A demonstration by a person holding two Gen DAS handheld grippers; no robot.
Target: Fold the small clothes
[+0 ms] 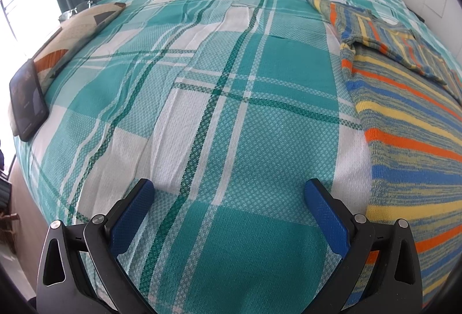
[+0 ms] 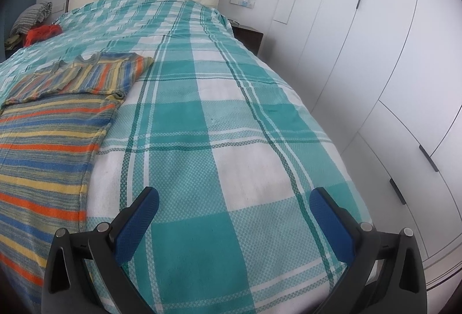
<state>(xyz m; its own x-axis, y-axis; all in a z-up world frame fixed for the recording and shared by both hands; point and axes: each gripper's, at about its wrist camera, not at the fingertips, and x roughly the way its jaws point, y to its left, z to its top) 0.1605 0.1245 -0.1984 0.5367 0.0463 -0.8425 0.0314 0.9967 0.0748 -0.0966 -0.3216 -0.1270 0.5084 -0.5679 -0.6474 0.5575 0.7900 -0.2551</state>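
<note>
No readable text, label, brand, number or sign appeared in either view. The dark rectangular phone (image 1: 28,100) propped at the left edge of the bed showed a lit screen, but whatever stood on it was too small and blurred to make out. The white wall switch plate with blue patches (image 2: 243,1) carried no legible marking.
</note>
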